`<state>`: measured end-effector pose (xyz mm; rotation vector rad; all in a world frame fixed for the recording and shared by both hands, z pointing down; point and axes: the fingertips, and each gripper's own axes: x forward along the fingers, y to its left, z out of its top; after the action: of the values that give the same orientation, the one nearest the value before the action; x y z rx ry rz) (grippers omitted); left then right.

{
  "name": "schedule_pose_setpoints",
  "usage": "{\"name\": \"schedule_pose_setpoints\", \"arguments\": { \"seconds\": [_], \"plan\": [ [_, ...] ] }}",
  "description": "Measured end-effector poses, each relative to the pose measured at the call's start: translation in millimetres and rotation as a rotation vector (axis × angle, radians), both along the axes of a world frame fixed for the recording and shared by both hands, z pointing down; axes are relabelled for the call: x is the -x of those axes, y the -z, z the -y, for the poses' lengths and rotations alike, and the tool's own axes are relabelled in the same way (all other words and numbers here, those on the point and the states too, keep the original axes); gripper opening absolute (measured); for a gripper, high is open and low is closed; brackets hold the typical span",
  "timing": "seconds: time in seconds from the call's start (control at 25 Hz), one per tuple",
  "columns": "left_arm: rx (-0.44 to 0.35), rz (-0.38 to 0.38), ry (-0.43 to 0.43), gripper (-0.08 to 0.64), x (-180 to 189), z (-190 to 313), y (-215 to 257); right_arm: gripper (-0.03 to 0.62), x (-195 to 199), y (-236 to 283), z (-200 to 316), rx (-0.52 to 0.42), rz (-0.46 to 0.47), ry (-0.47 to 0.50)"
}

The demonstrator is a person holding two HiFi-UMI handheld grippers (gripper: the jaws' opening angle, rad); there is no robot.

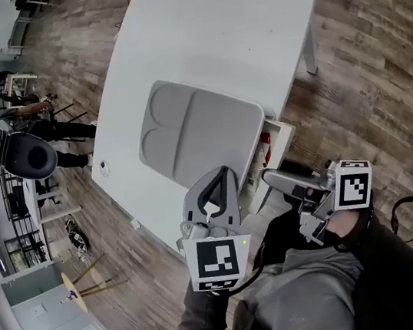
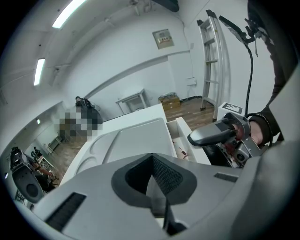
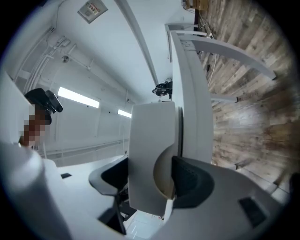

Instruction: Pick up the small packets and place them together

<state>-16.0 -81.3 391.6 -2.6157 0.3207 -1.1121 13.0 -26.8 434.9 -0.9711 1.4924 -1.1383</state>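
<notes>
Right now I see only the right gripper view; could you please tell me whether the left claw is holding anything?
Observer: No, the left claw is shut and empty.
Operator: Thank you; where are the small packets?
Observer: Small red packets, I think, lie in the open white drawer beside the white rectangular table.
Operator: Is anything on that table?
Observer: A grey moulded plastic tray sits at its near edge, next to the drawer.
</notes>
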Motion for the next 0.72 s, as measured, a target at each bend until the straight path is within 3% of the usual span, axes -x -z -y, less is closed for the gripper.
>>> {"name": "schedule_pose_setpoints", "arguments": {
  "seconds": [0.72],
  "plan": [
    [-0.002, -0.001, 0.018, -0.003, -3.9, -5.8, 0.7, 0.298, -4.0, -0.6, -51.5, 0.004, 0.012, 0.003]
  ]
}}
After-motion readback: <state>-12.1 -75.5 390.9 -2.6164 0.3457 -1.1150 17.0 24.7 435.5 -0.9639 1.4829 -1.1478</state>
